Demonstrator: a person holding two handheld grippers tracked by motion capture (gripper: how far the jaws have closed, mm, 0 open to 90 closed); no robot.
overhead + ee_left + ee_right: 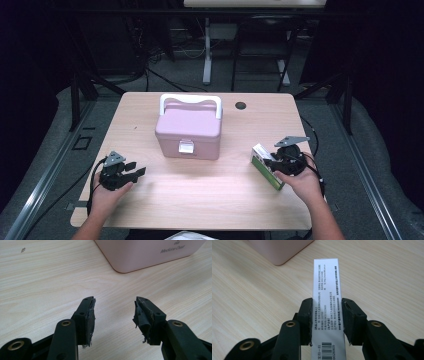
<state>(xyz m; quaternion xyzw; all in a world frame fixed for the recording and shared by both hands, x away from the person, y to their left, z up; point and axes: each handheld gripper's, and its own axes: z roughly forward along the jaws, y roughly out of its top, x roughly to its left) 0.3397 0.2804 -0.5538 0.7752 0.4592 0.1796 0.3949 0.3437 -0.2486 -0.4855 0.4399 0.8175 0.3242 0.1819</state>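
nearest the person, two hands come in over the front edge of the light wooden bench (210, 200), each holding a hand-held gripper. the left hand-held gripper (136, 172) sits low over the bench at its front left, pointing toward the middle; in the left gripper view its jaws stand well apart with only bare wood between them, and the worn black pads (90, 315) grip nothing. the left hand (107, 195) wraps its body from behind, and a black cable trails off toward the bench edge.

at the front right, the right hand-held gripper (272, 162) is clamped on a medicine box (266, 166), a slim carton with a white printed face and a green side. in the right gripper view both pads press the long sides of the carton (327, 302), which runs straight out between them; small printed text and a barcode show on its white face. in the high view the carton lies near the bench surface, though whether it touches cannot be told. the right hand (305, 182) holds the gripper from behind.

farther back, near the middle of the bench, stands a pink medicine chest (189, 131) with its lid shut, a white latch (186, 146) at the front and a white handle (190, 100) folded toward the far side. it is apart from both grippers. beyond it, a small dark hole (240, 105) sits in the bench near the far edge.
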